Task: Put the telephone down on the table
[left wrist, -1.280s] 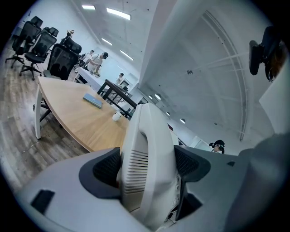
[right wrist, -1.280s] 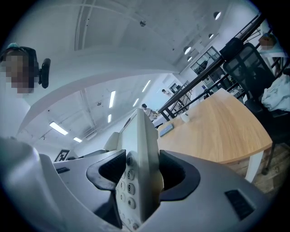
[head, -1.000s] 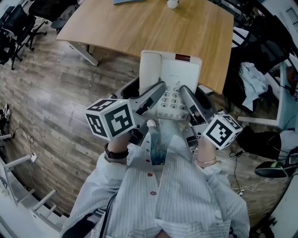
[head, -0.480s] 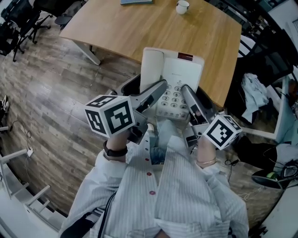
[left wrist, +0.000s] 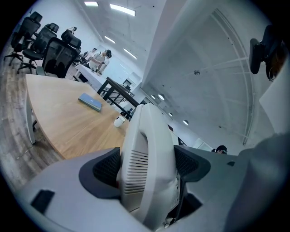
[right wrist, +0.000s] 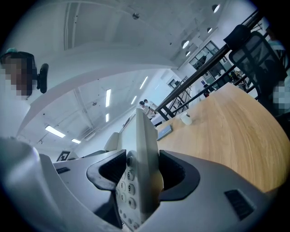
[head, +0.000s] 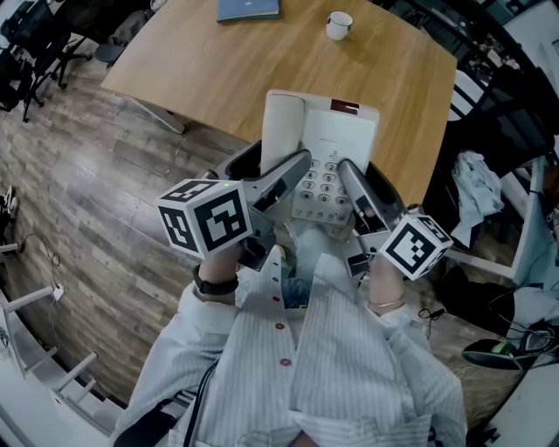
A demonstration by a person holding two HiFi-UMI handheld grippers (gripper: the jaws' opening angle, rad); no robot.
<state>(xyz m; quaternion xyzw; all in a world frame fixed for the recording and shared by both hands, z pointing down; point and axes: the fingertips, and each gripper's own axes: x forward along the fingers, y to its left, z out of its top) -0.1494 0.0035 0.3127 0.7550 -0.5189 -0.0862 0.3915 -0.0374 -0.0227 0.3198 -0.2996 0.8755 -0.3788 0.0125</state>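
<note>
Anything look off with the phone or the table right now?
Nothing stands out. The telephone is clamped by the left gripper and right gripper, handset seated, at the table's near edge.

Left gripper (head: 278, 170): jaws clamped on the telephone (head: 336, 144), handset side (a pad on each face).
Right gripper (head: 367, 188): jaws clamped on its keypad edge.
Left wrist (head: 216, 281): dark band, held before the chest.
Right wrist (head: 387, 302): thin bracelet, level with the left.

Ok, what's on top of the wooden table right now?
A blue book and a white cup sit at the table's far side. The telephone, held by the left gripper and right gripper, hides part of the near edge.
</note>
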